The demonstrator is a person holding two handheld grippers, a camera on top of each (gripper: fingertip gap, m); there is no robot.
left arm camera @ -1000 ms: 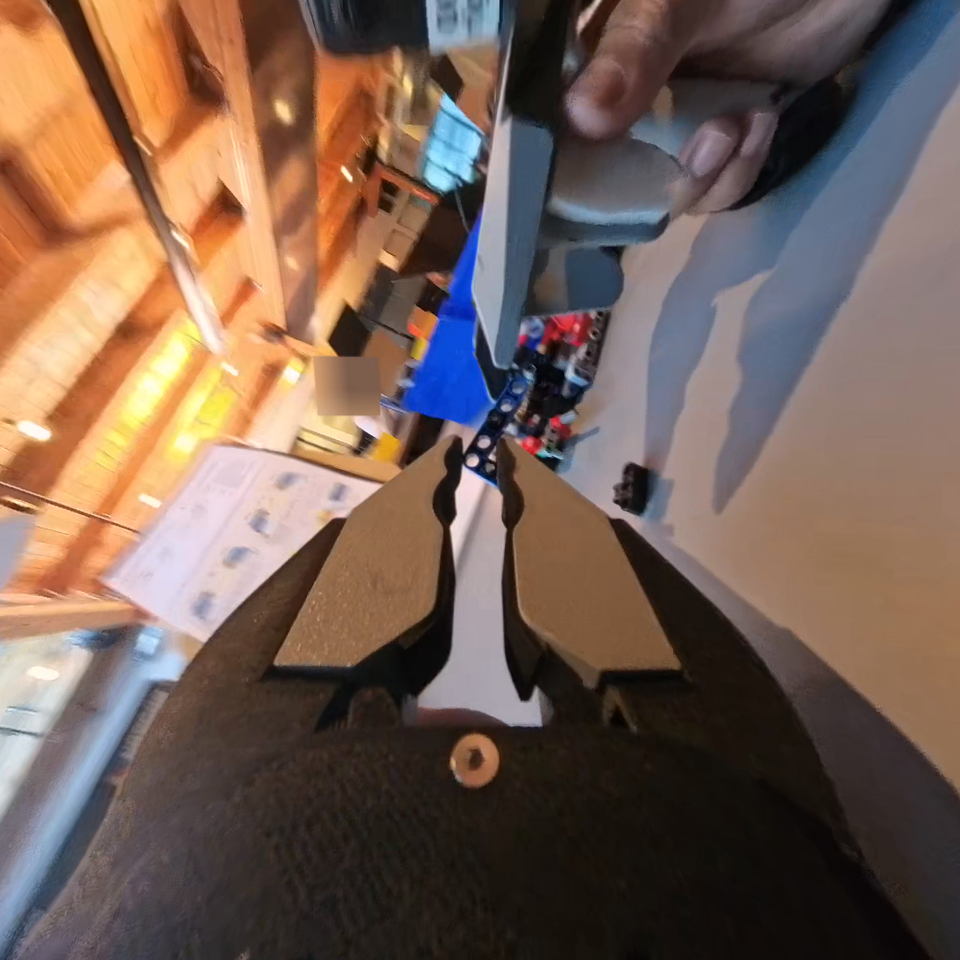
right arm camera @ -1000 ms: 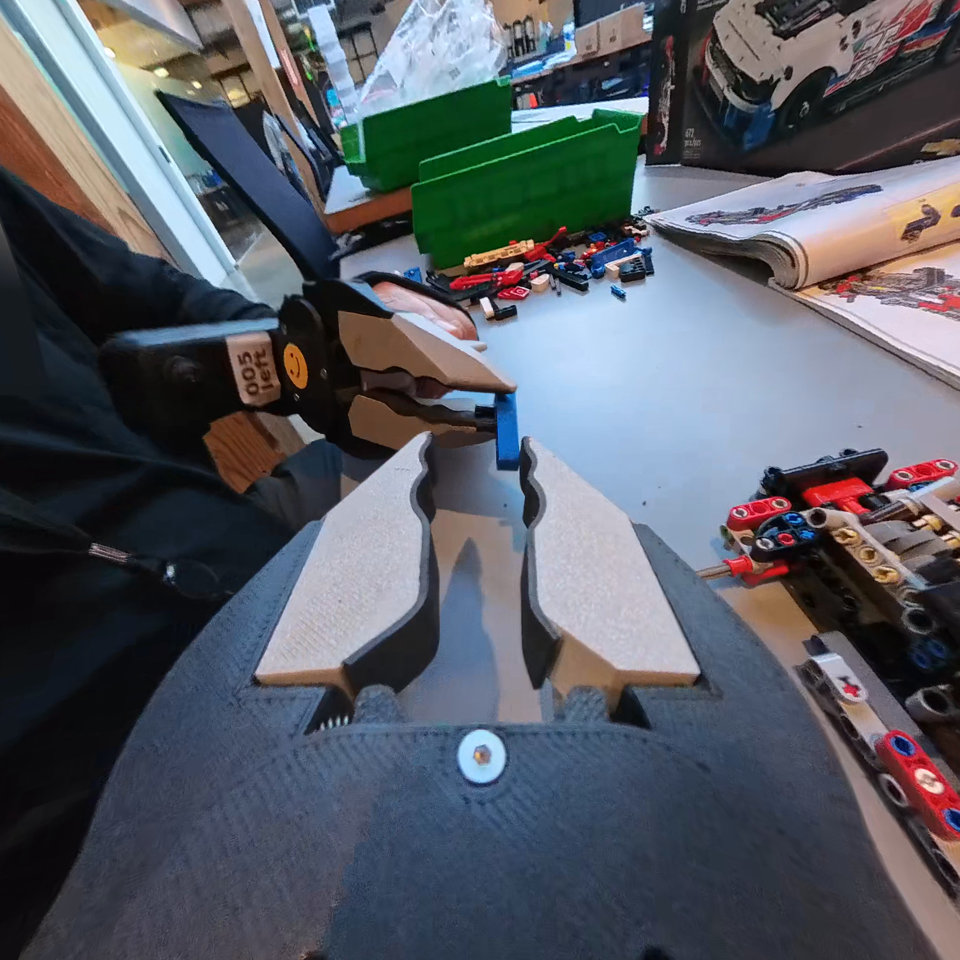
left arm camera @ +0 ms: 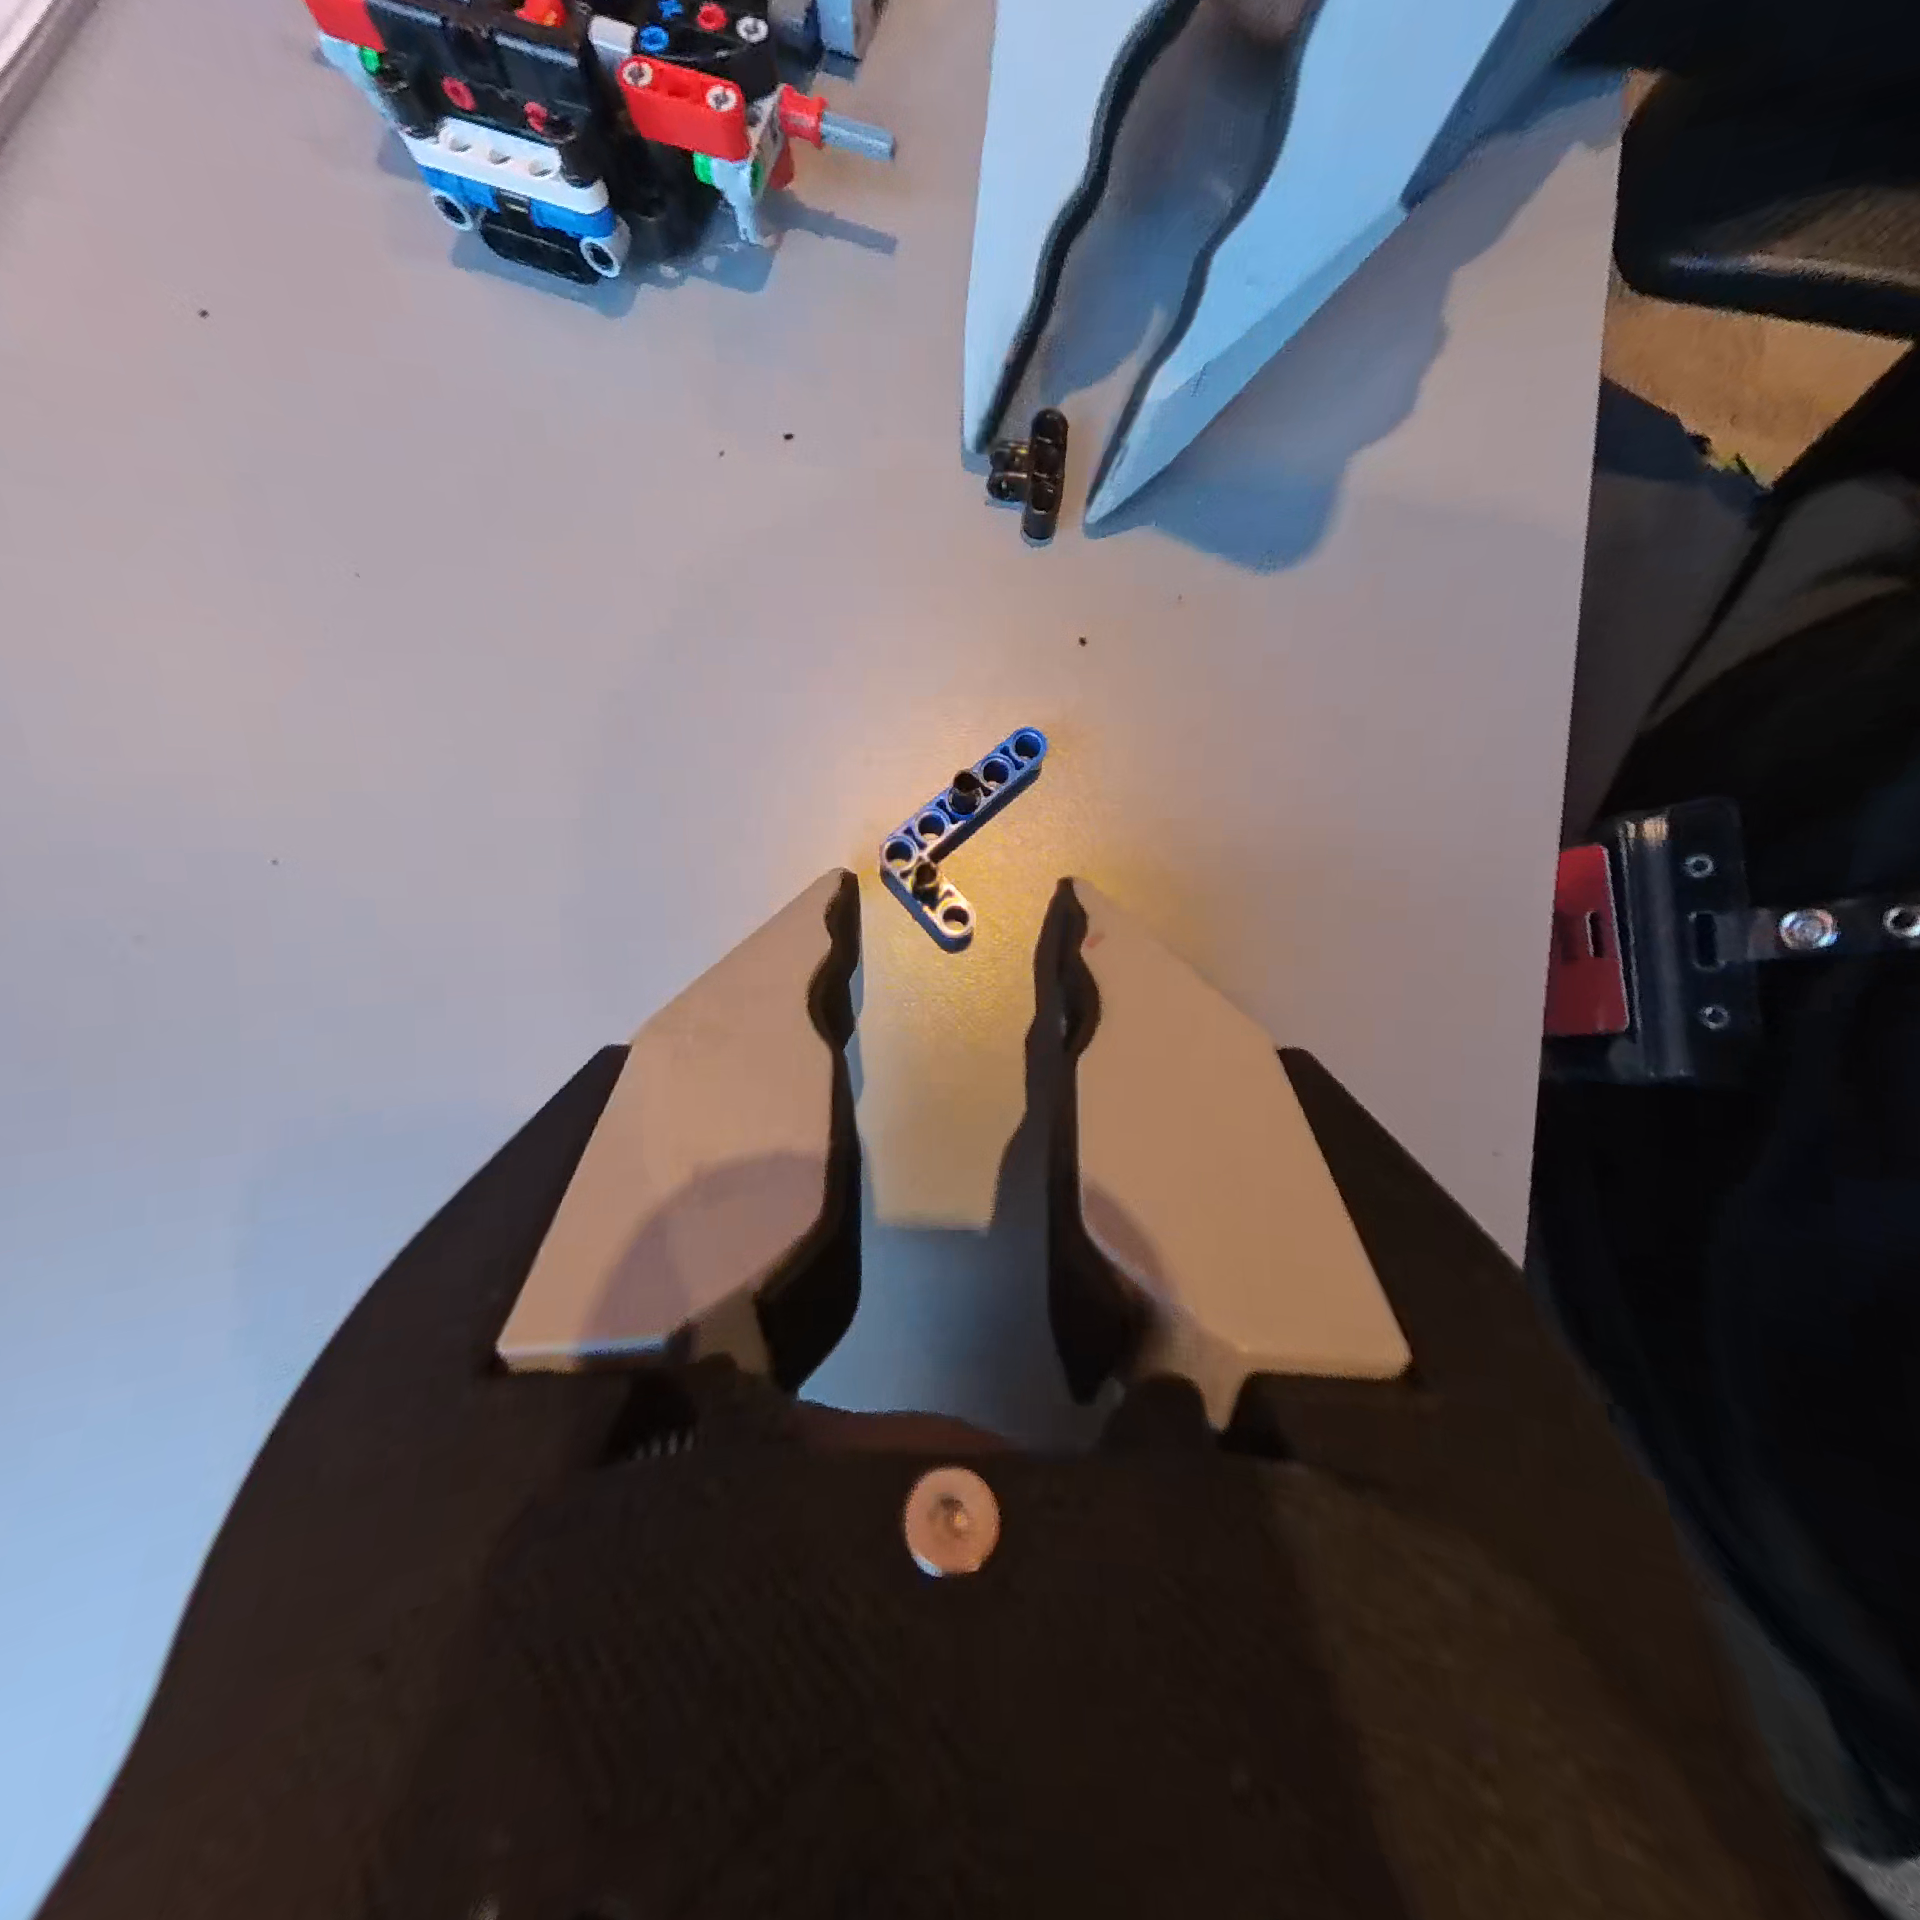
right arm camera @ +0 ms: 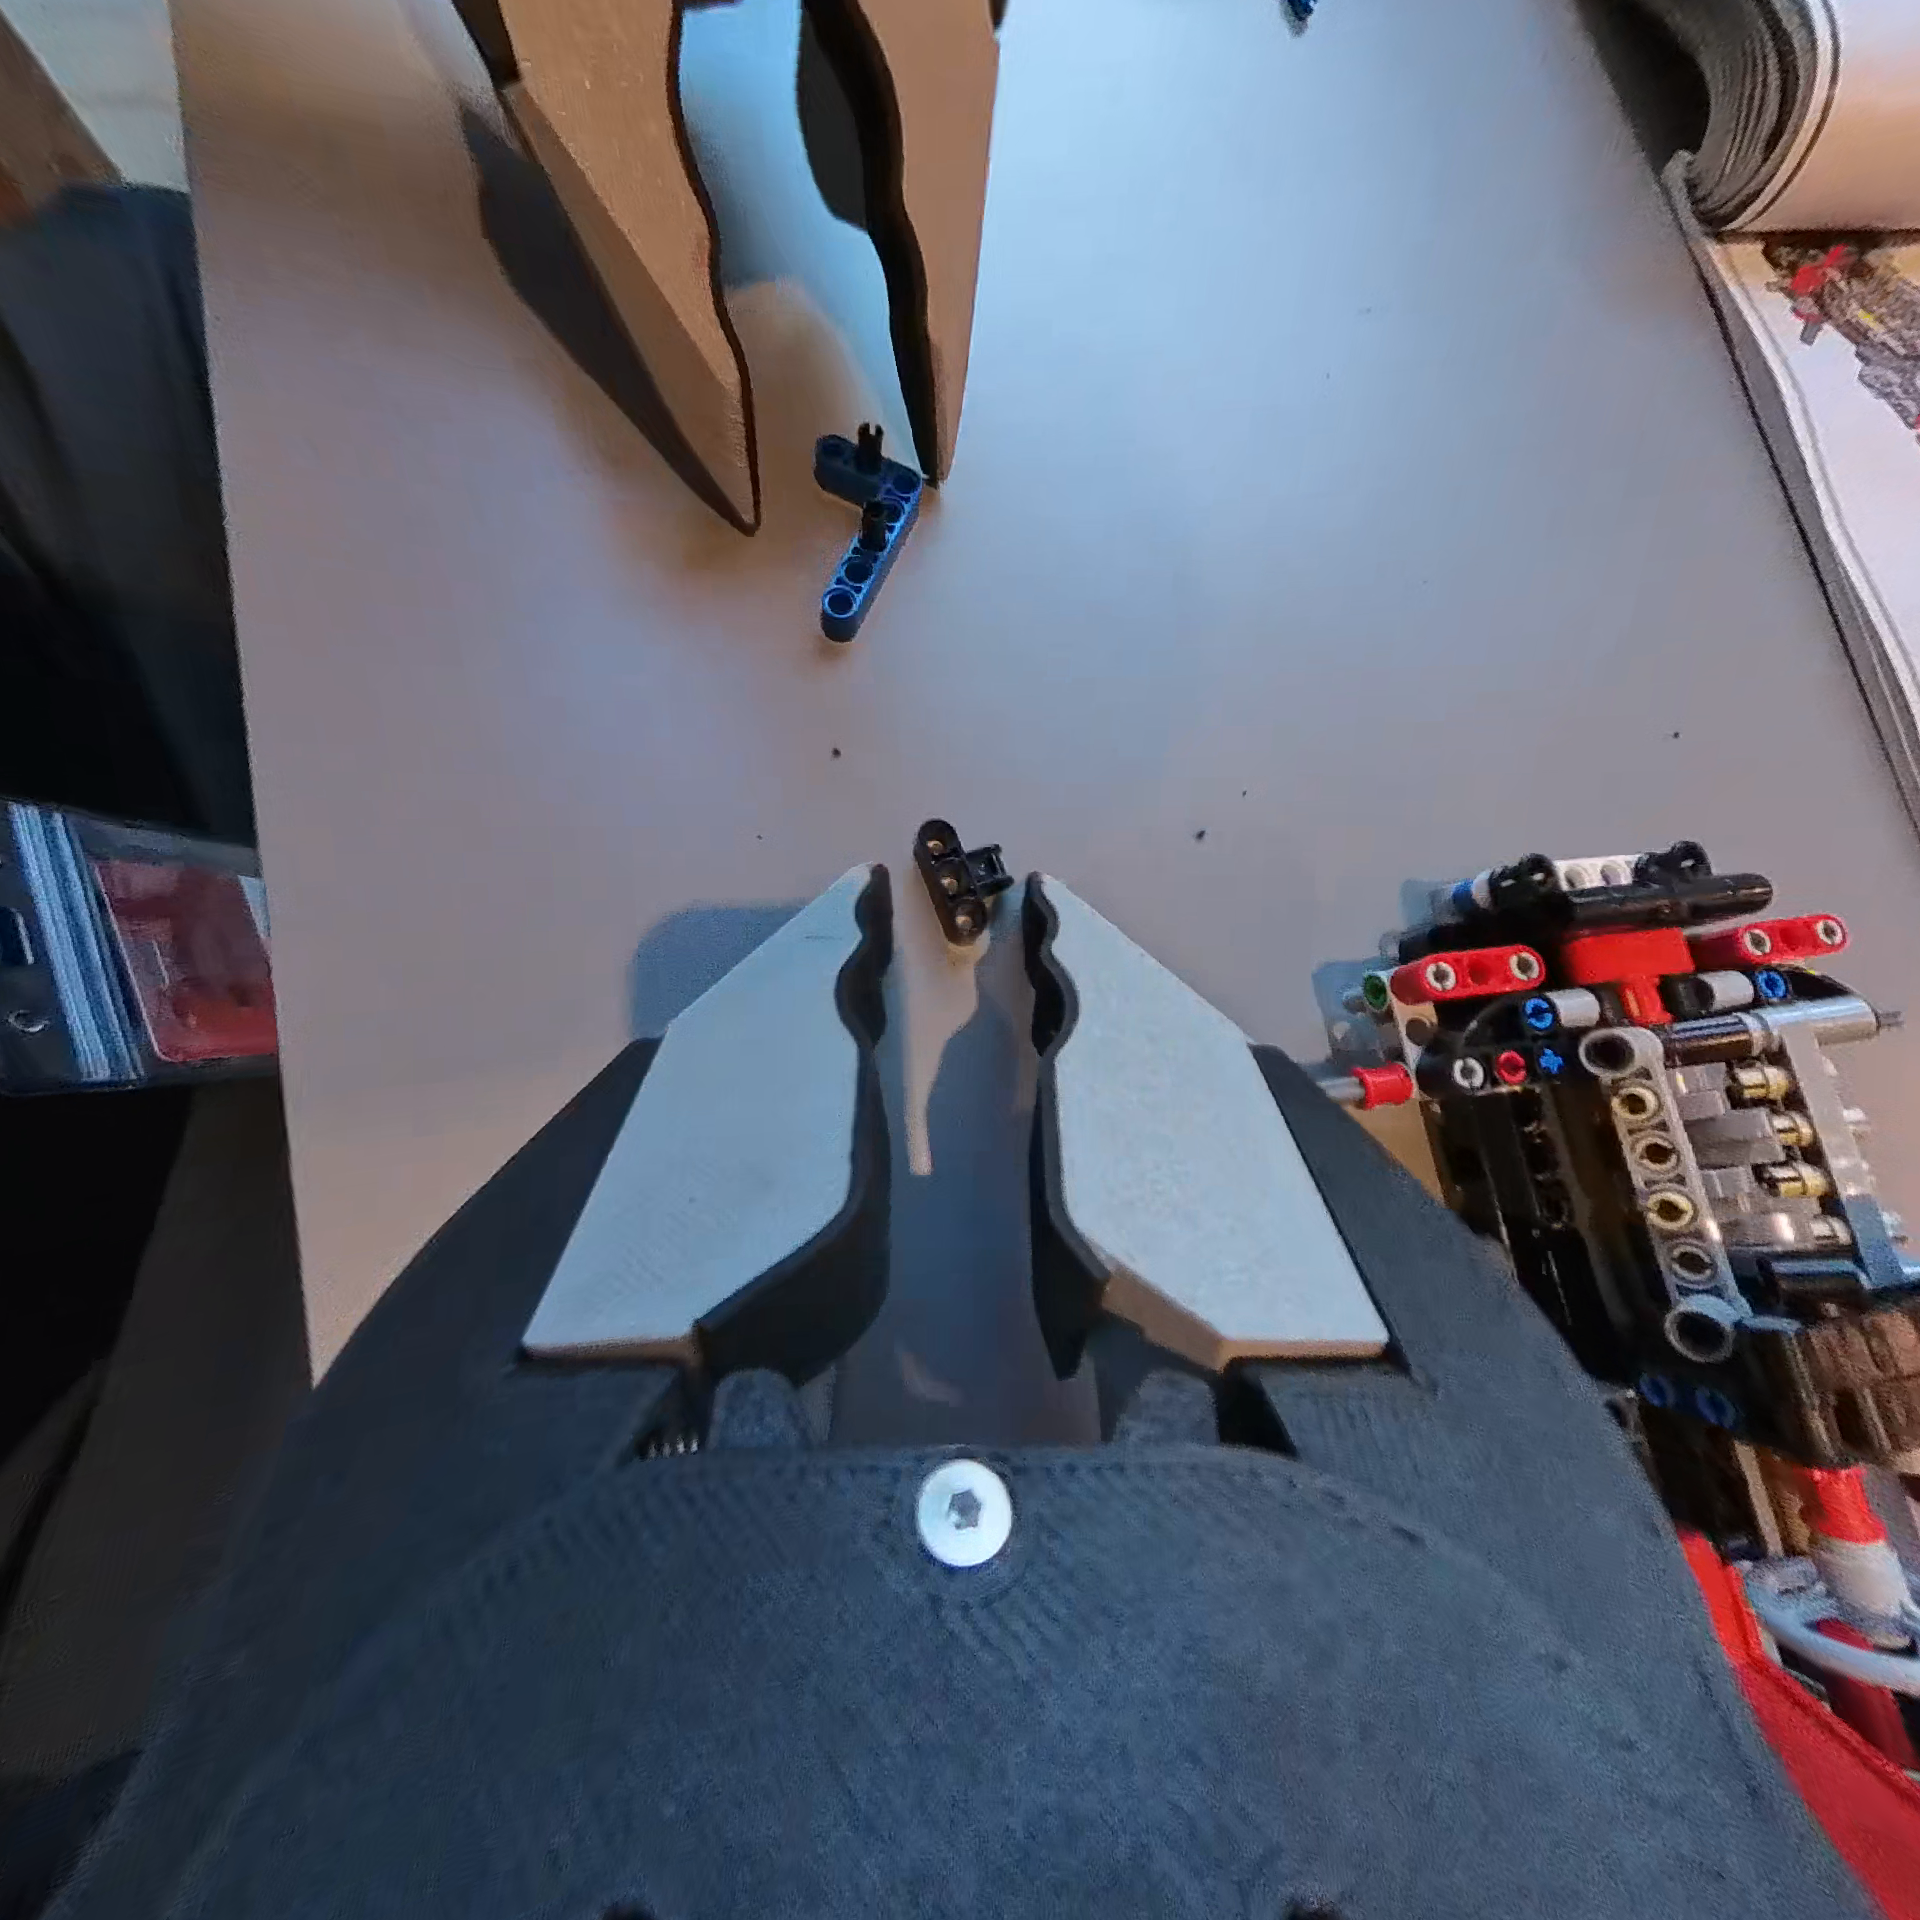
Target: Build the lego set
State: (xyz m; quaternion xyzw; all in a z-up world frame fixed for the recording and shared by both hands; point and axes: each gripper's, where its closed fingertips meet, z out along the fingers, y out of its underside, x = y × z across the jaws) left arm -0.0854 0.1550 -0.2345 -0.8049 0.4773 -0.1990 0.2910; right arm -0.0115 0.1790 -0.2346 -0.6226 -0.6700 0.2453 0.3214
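- Right wrist view shows most of the desk (right arm camera: 1299, 520): the half-built model (right arm camera: 1621, 1122) stands at my right, close beside the right tongs (right arm camera: 956, 894), with red, black and grey beams and many pins already joined. I judge the build well under way but far from finished, since loose parts lie unattached.
- Only this view shows the open booklet (right arm camera: 1849, 343) at the far right edge; the left wrist view misses it.
- Left wrist view shows the model's (left arm camera: 582, 135) other end, with a white and blue front, which the right view hides. It also shows a black and red fixture (left arm camera: 1652, 935) off the desk edge.
- Left tongs (left arm camera: 951, 899) are spread and hold nothing; the blue L-beam (left arm camera: 961, 831) lies flat on the desk just beyond the tips, two black pins standing up in it.
- Right tongs are spread too, empty, with the small black connector (right arm camera: 961, 878) lying on the desk between the tips, seemingly untouched.
- From the right view the L-beam (right arm camera: 868, 530) sits almost against one finger of the left tongs (right arm camera: 842, 499); whether it touches I cannot tell.
- Left to do, I judge: lift both parts, press the connector onto the pins, then fix that to the model.
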